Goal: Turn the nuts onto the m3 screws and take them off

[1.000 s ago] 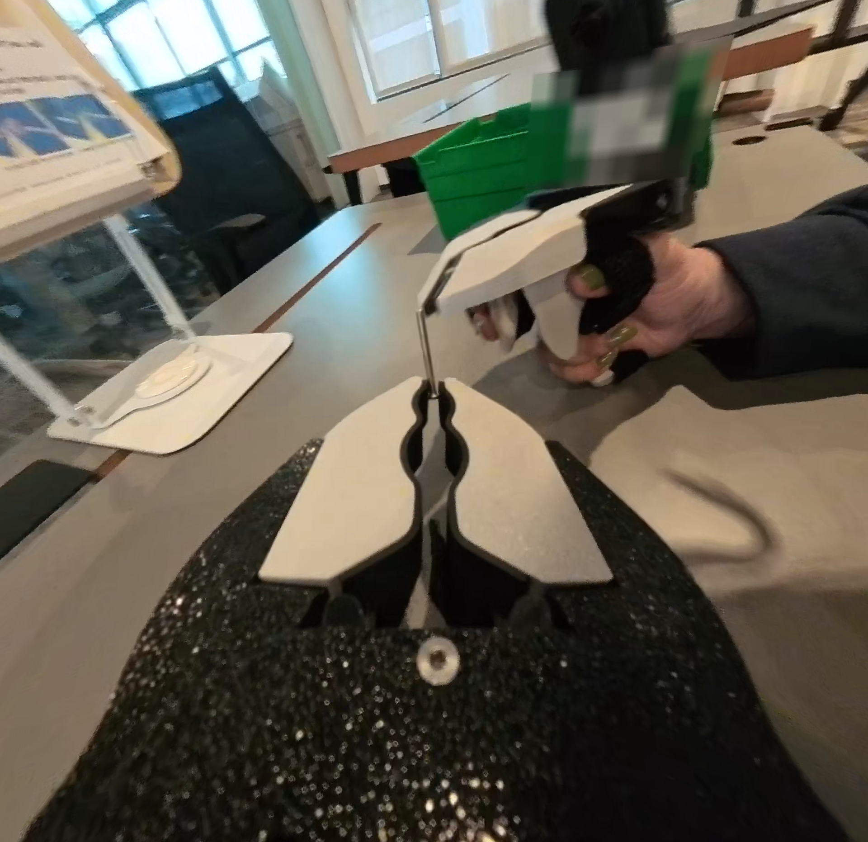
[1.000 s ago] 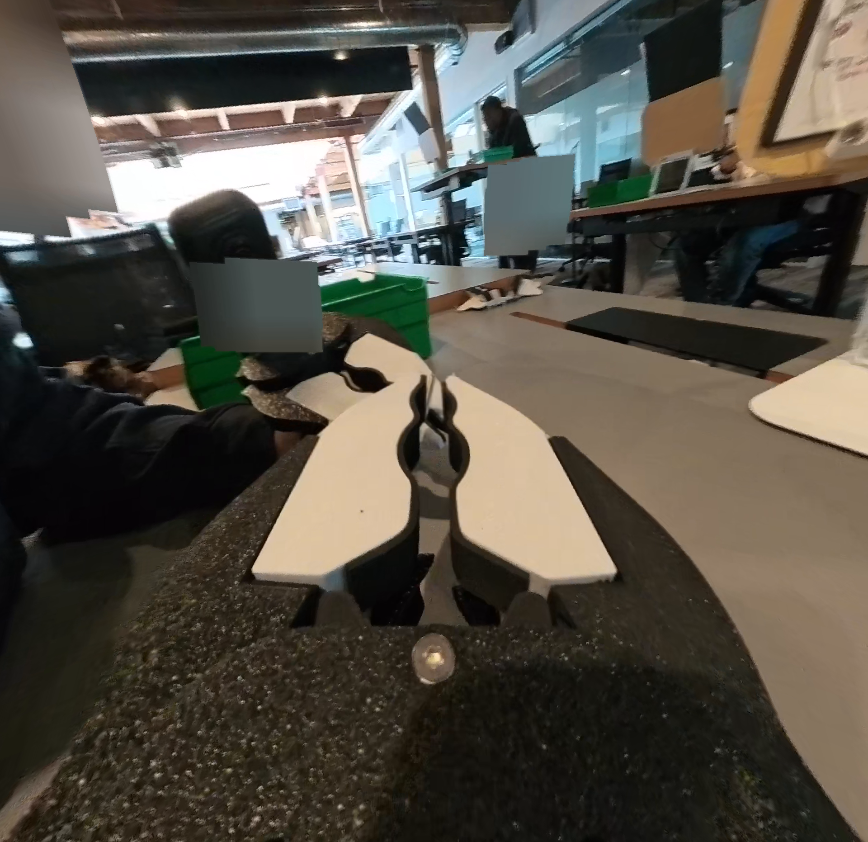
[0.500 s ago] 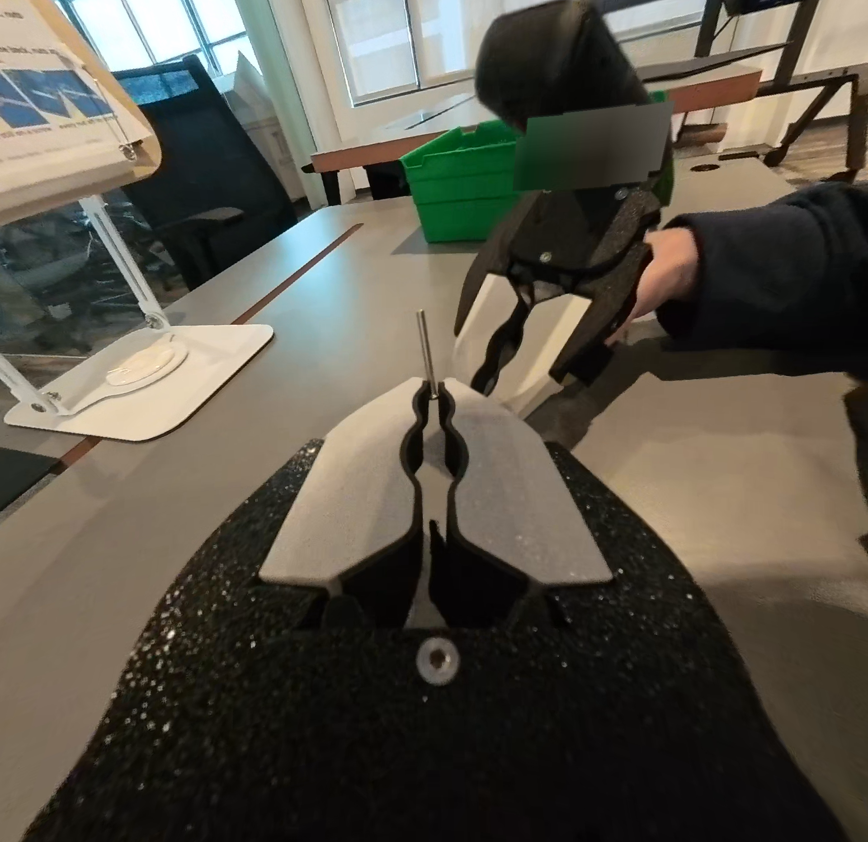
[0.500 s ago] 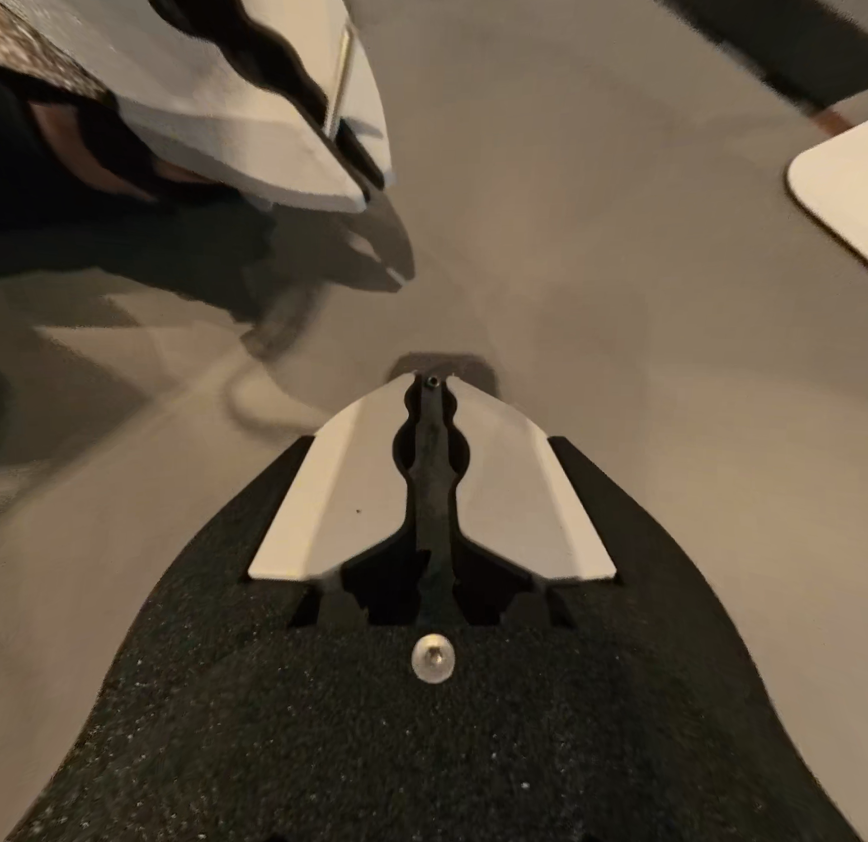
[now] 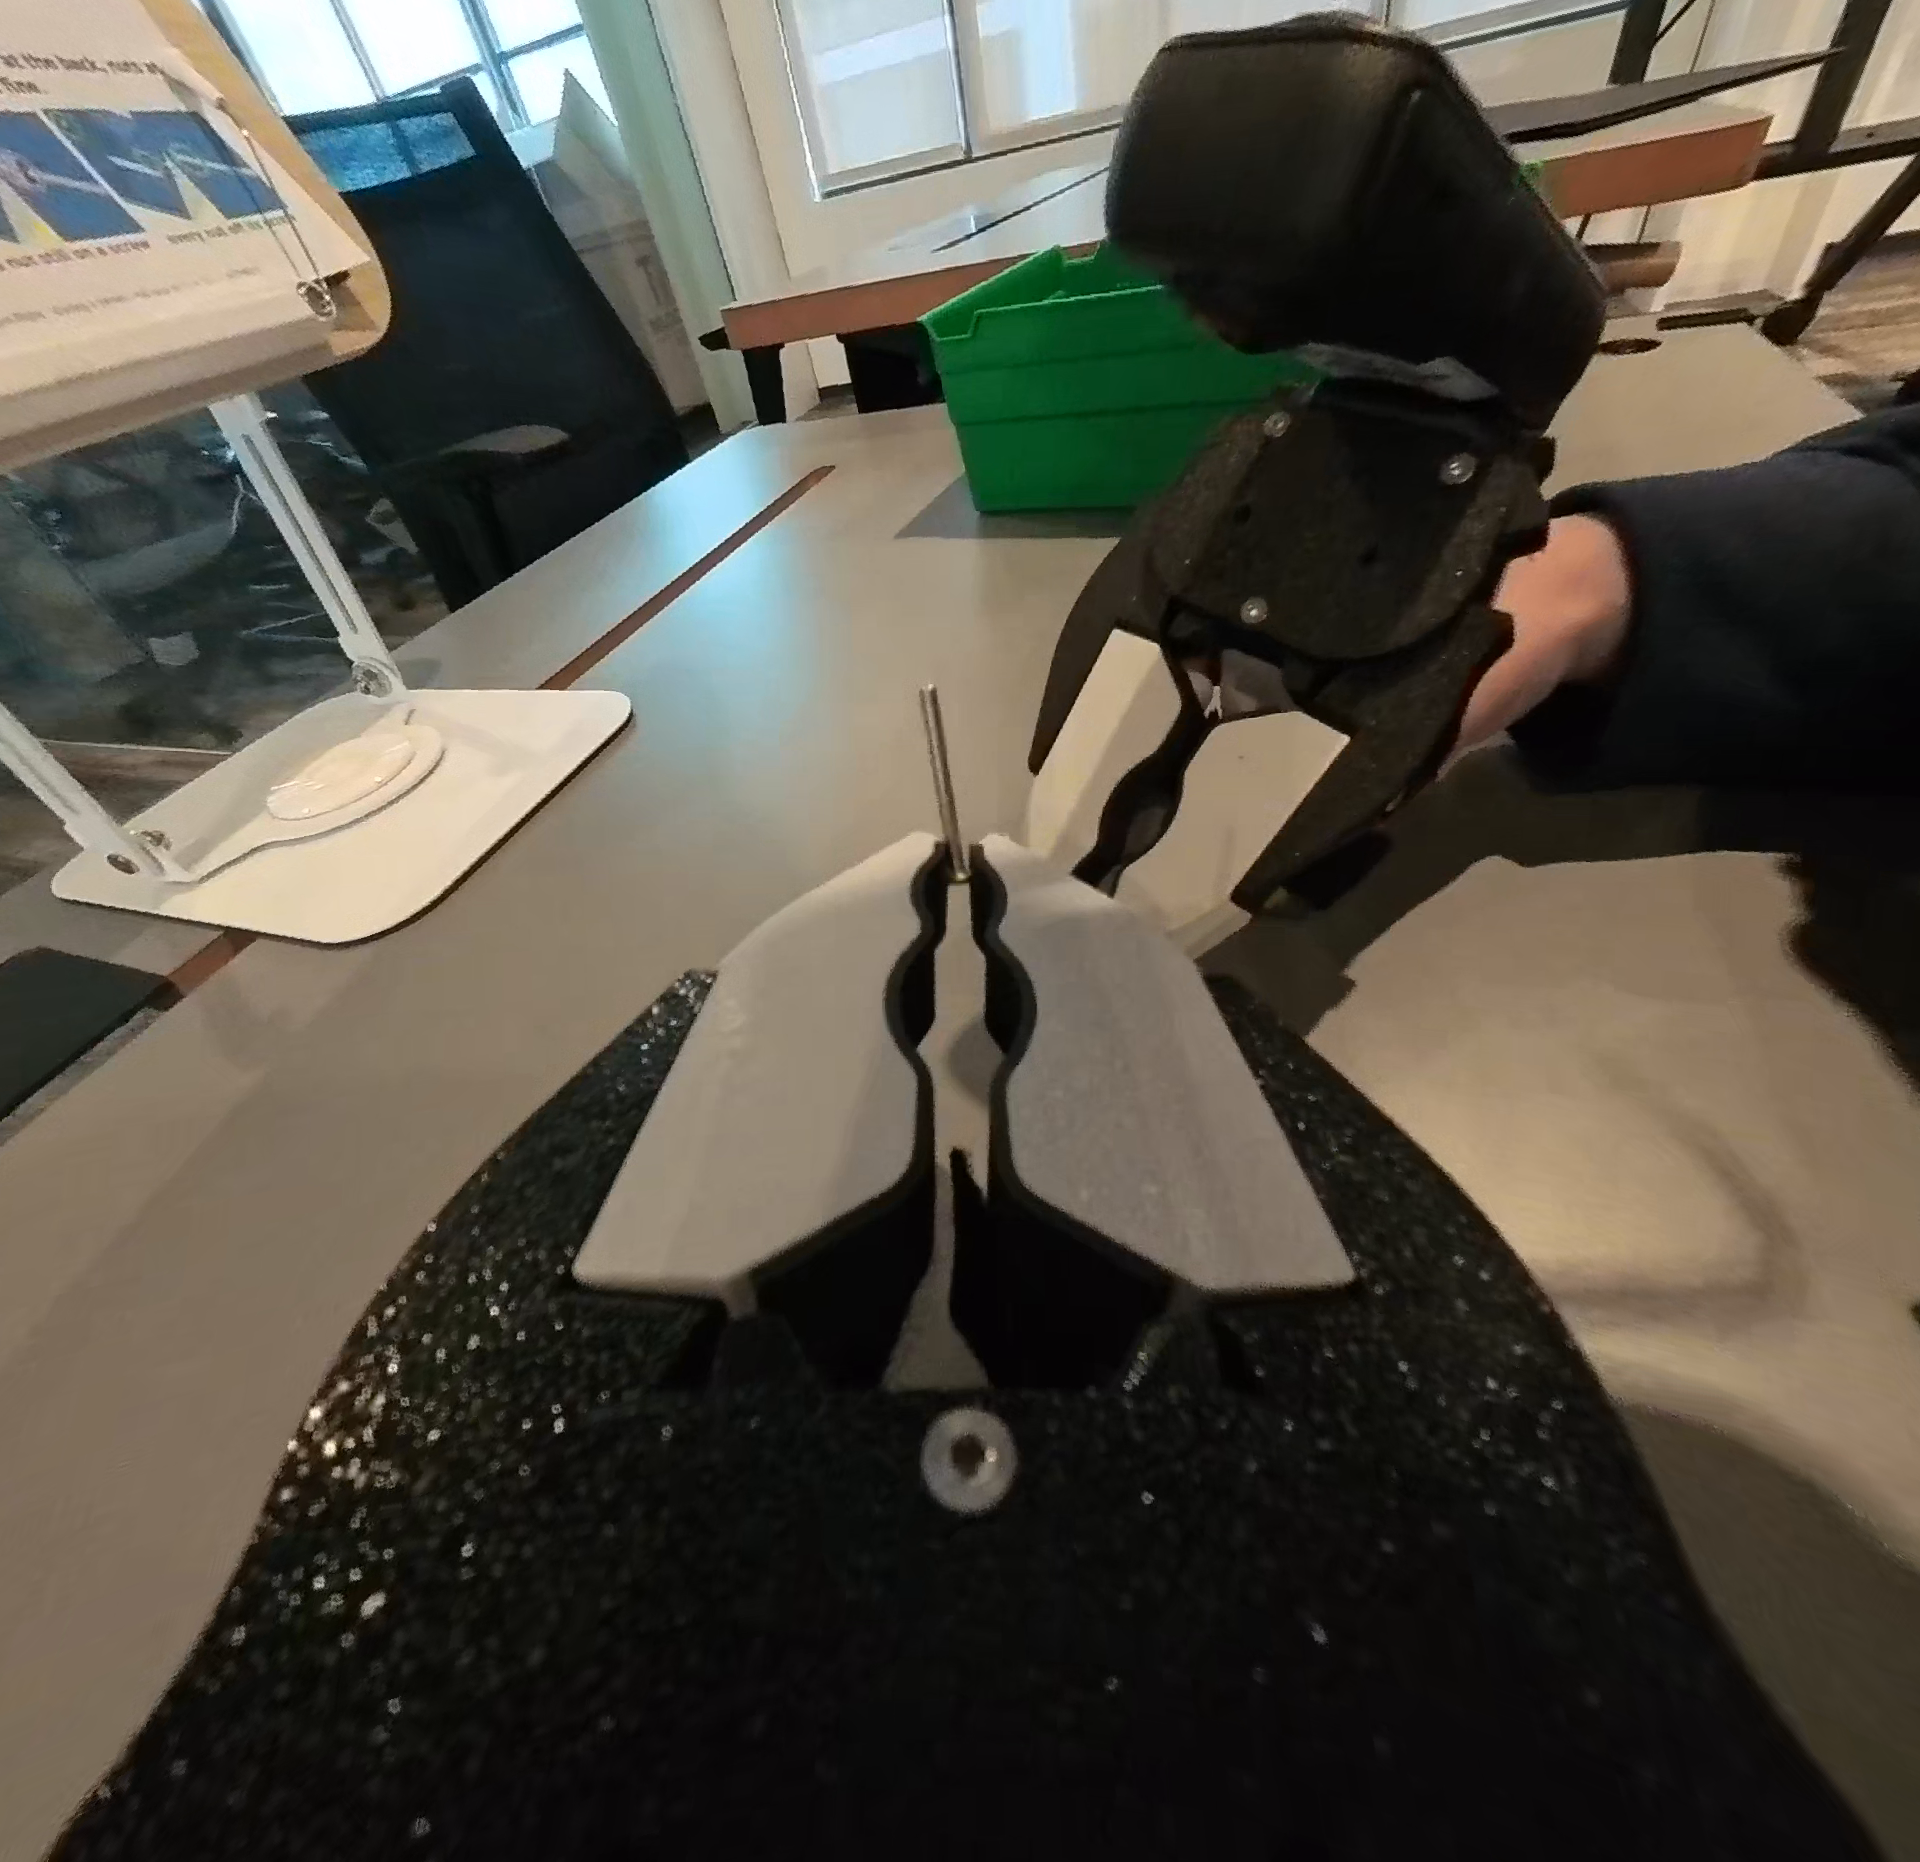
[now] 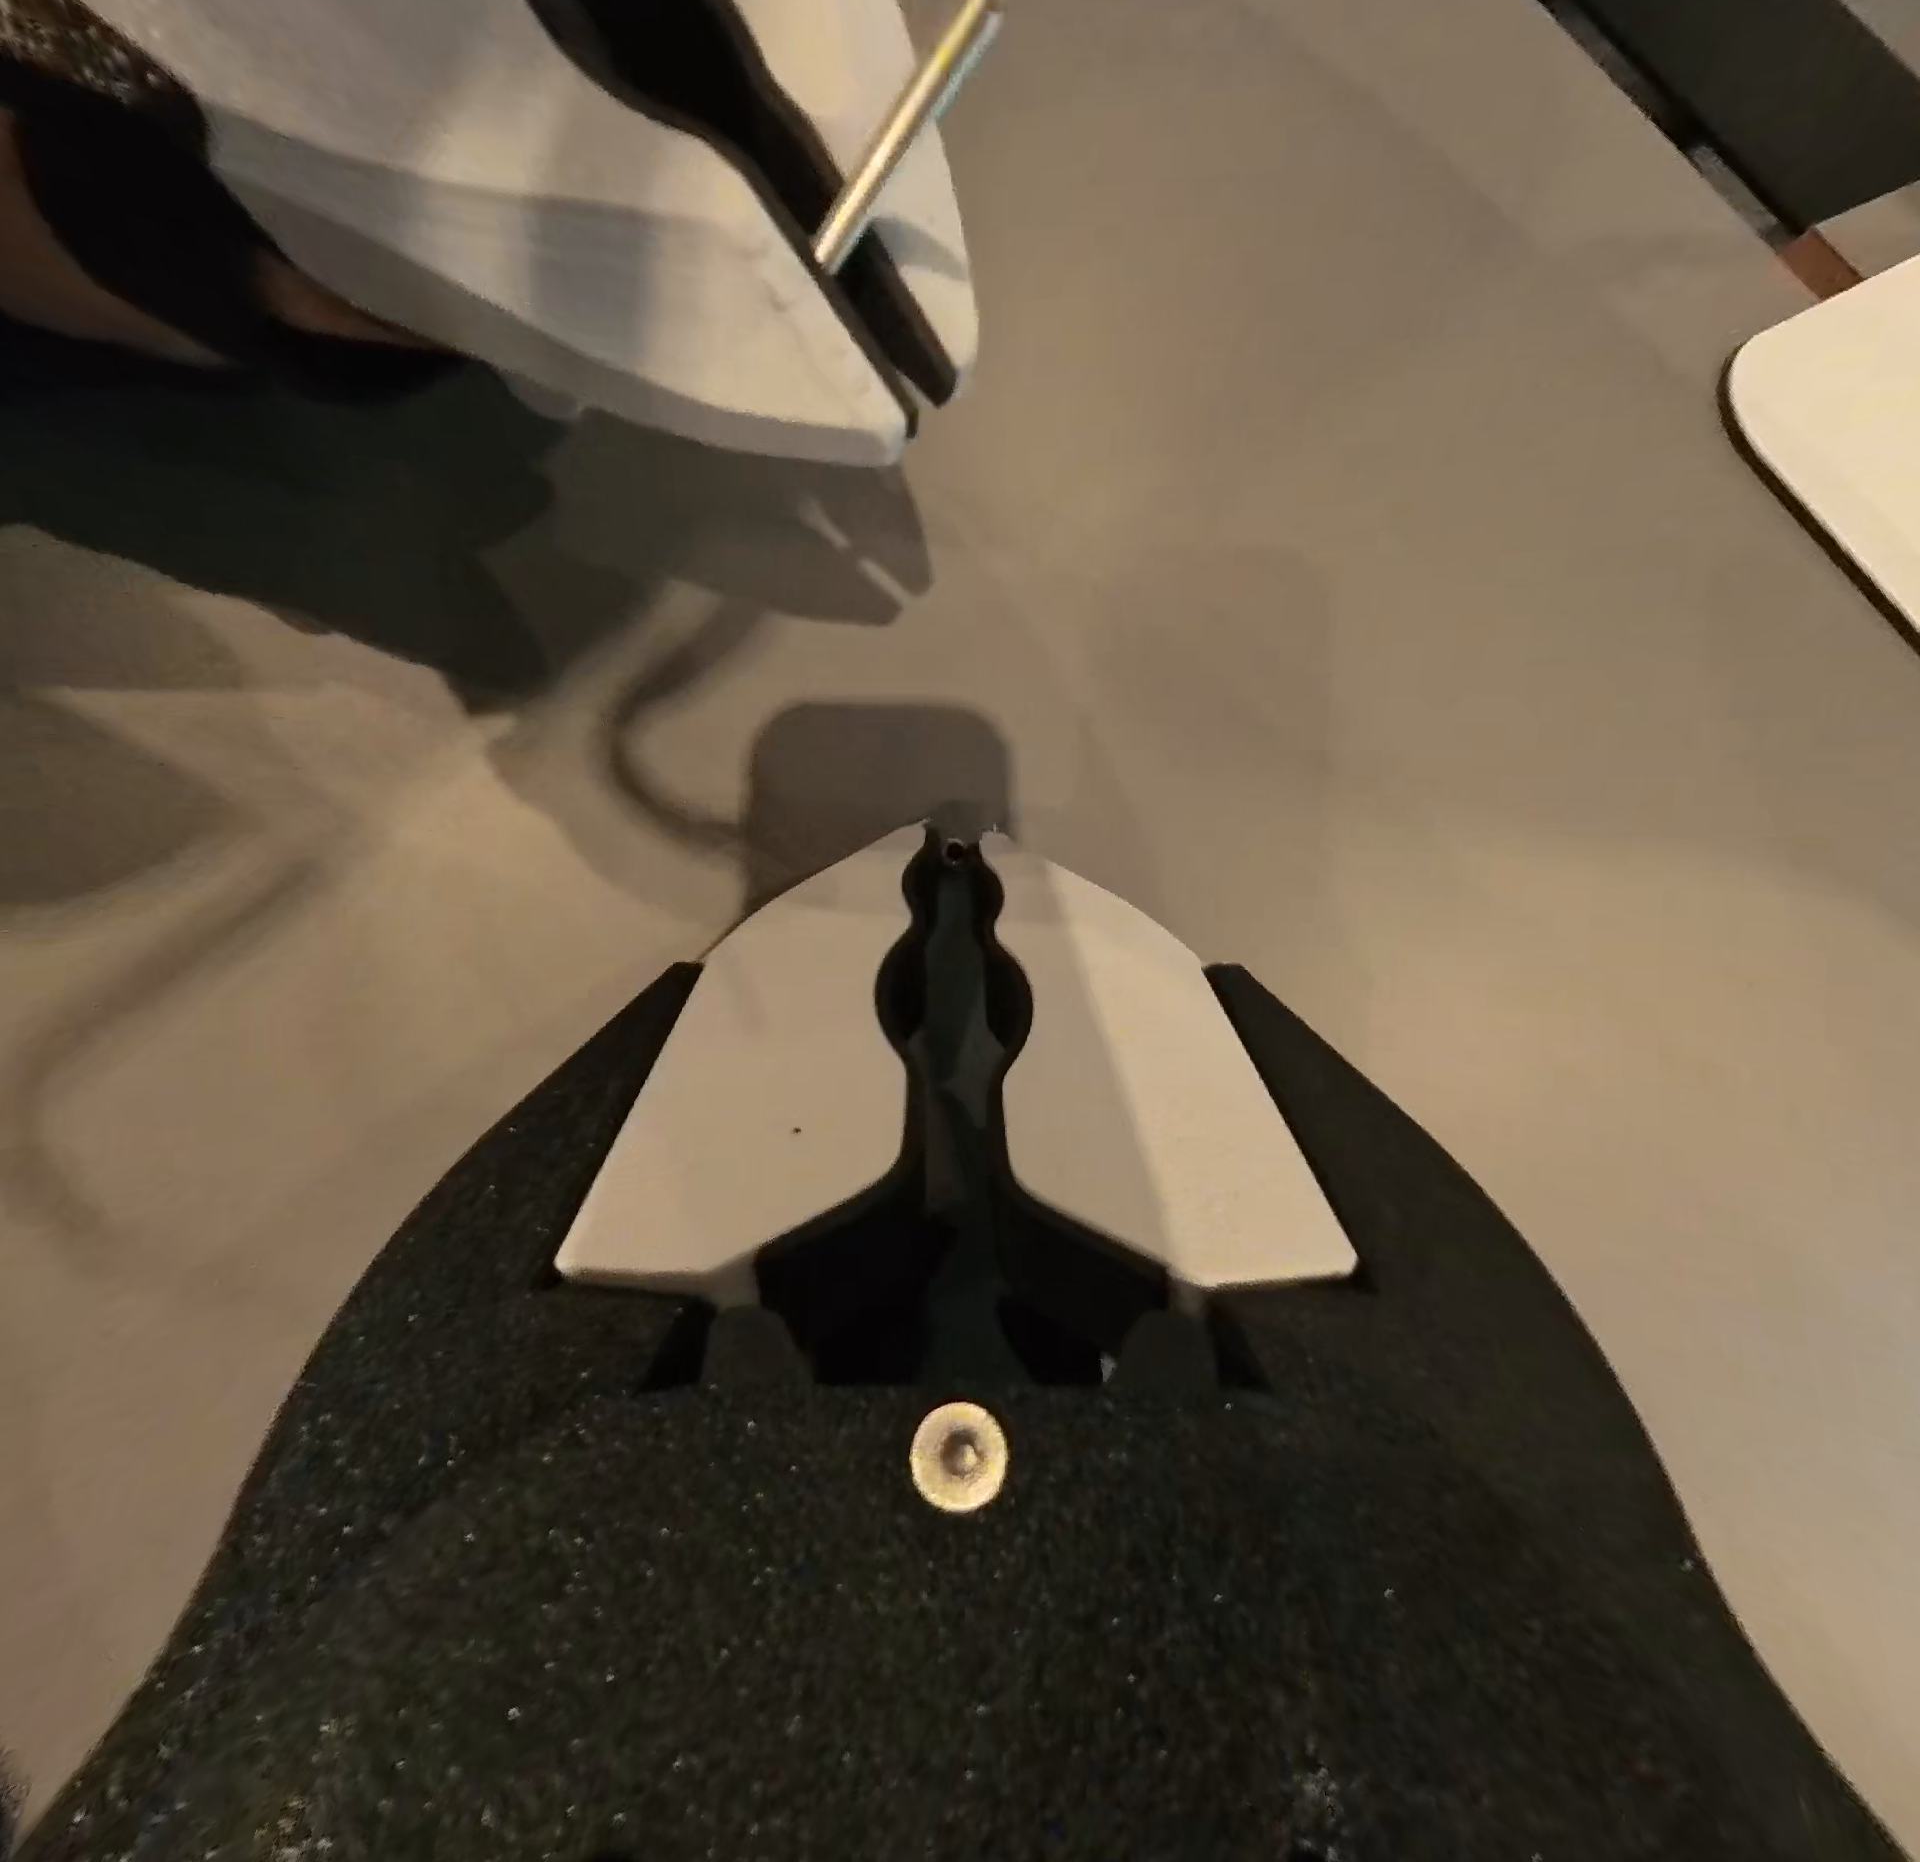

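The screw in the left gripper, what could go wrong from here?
1. The left gripper pinches the screw only at its bottom end, so most of it stands free; a sideways knock could tilt it or pull it out.
2. The right gripper holds what looks like a small nut at its very tip, pointing down at the table; it might slip out and drop.

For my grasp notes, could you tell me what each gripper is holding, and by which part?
The left gripper pinches the screw by its lower end, shaft upright. The right gripper holds a small nut at its fingertips.
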{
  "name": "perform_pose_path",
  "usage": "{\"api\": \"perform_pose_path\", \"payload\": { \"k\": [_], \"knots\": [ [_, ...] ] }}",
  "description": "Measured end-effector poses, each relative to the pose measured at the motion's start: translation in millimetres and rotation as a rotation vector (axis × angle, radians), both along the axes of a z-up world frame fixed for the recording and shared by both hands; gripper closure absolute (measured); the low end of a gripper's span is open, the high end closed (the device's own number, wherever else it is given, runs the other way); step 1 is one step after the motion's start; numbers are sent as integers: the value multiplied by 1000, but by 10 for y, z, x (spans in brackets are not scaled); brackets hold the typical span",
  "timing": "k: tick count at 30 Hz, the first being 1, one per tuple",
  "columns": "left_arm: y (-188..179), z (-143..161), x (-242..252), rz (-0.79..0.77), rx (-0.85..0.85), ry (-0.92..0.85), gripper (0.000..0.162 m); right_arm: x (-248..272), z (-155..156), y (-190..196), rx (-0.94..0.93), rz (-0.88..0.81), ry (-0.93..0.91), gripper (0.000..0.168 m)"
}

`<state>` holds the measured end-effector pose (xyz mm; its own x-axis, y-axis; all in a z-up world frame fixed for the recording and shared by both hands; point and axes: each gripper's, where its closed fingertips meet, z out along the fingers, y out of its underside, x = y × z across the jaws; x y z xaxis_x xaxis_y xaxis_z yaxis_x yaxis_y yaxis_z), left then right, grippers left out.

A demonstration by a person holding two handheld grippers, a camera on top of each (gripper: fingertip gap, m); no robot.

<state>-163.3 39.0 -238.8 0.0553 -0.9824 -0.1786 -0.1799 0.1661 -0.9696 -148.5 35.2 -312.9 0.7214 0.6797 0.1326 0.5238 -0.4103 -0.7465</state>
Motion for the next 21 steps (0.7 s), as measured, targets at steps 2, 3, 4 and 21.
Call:
{"api": "perform_pose_path", "payload": {
  "k": [2, 3, 4, 21],
  "knots": [
    [-20, -9, 4, -9, 10, 6, 159, 1, 0, -2, -13, -2, 17, 163],
    [-31, -12, 4, -14, 15, 8, 159, 14, 3, 7, -17, -11, 23, 163],
    [-41, -13, 5, -21, 17, 9, 159, 32, 11, 20, -12, -19, 27, 164],
    [9, 89, -61, 5, 3, -68, 159, 45, 157, 68, 96, 4, 62, 162]
  ]
}}
